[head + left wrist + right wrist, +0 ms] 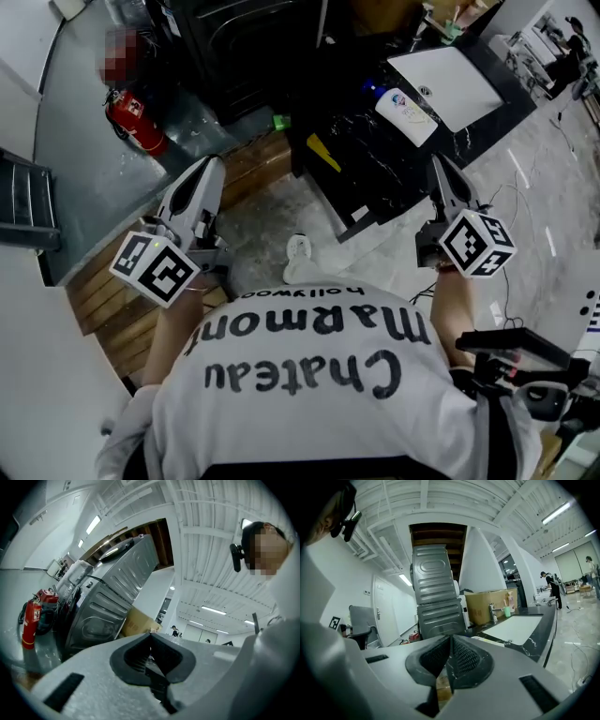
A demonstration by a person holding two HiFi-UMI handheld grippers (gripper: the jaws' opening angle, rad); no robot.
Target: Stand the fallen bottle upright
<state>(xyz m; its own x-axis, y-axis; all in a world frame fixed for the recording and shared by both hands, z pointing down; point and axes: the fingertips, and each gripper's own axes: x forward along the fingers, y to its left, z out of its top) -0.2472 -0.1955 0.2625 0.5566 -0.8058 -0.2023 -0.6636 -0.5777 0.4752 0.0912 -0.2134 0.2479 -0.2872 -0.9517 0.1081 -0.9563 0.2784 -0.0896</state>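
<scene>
A white bottle (406, 114) with a blue cap lies on its side on the black marble counter (375, 173), beside a white sink panel (450, 82). My right gripper (437, 163) hovers just short of the counter's near edge, below the bottle and apart from it. Its jaws are shut with nothing between them (450, 637). My left gripper (215, 161) is held out over the floor to the left of the counter, far from the bottle. Its jaws also meet at the tips and hold nothing (150, 633).
A red fire extinguisher (136, 122) stands at the left by a dark metal appliance (234, 47). A green cup (280, 121) sits at the counter's far-left corner. Wooden planks (112, 300) cover the floor on the left. A cardboard box (487, 605) and a faucet (492, 612) stand behind the sink.
</scene>
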